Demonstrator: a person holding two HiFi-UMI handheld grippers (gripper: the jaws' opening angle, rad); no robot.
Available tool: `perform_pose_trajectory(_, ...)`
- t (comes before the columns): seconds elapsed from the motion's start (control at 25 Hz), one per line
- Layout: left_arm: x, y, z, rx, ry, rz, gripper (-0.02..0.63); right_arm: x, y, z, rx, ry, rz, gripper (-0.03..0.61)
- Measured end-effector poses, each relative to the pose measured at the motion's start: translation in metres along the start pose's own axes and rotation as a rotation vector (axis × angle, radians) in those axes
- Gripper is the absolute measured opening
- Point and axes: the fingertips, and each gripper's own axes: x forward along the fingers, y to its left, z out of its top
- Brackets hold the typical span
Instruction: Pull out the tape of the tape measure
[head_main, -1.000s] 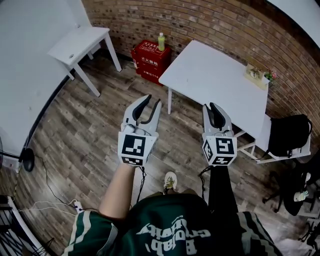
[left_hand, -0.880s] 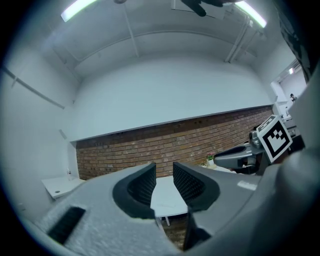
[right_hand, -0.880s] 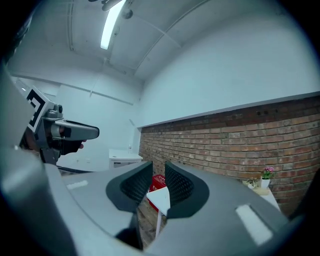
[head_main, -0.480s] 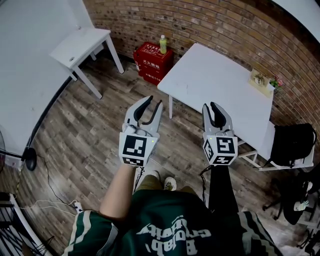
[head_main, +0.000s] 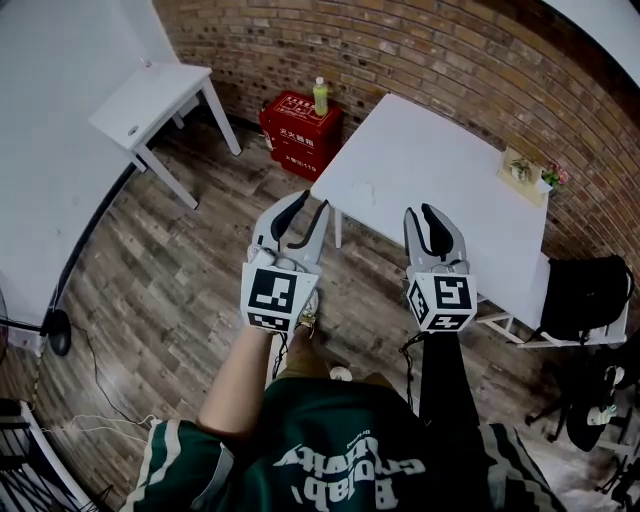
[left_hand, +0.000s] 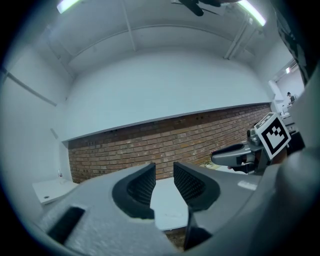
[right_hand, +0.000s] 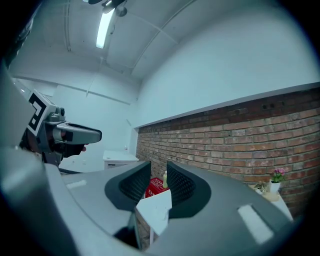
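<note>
Head view, looking steeply down. The left gripper (head_main: 311, 203) and right gripper (head_main: 421, 210) are held side by side and level, above a wooden floor (head_main: 170, 270), pointing towards a white worktop (head_main: 430, 170) that stands against a brick wall (head_main: 400, 45).

Left gripper view: the fingers (left_hand: 141, 187) stand a narrow gap apart with nothing between them; the worktop lies beyond the gap.

Right gripper view: the fingers (right_hand: 182, 187) have just been opening and are slightly parted, gripping nothing; a corner of the worktop (right_hand: 157, 210) shows through the gap.

A small flower pot (head_main: 548, 178) stands at the far edge of the worktop. A red crate (head_main: 298, 125) carrying a bottle (head_main: 321, 95) sits on the floor at the wall, left of the worktop. A small white side table (head_main: 150, 95) stands further left.

The tape measure cannot be made out in any view.
</note>
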Motion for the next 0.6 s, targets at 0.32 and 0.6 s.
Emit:
perform_pose_trajectory(0.32,0.072,0.046,-0.003,-0.027,-0.034,-0.092,0.121,0.074,-0.011,0.005,-0.023,0.007,-0.032,0.143)
perform_pose_trajectory(0.6,0.139,0.084,-0.008,-0.045,-0.046,-0.19,0.124,0.134,-0.024,0.01,-0.066,0.041,-0.107,0.149)
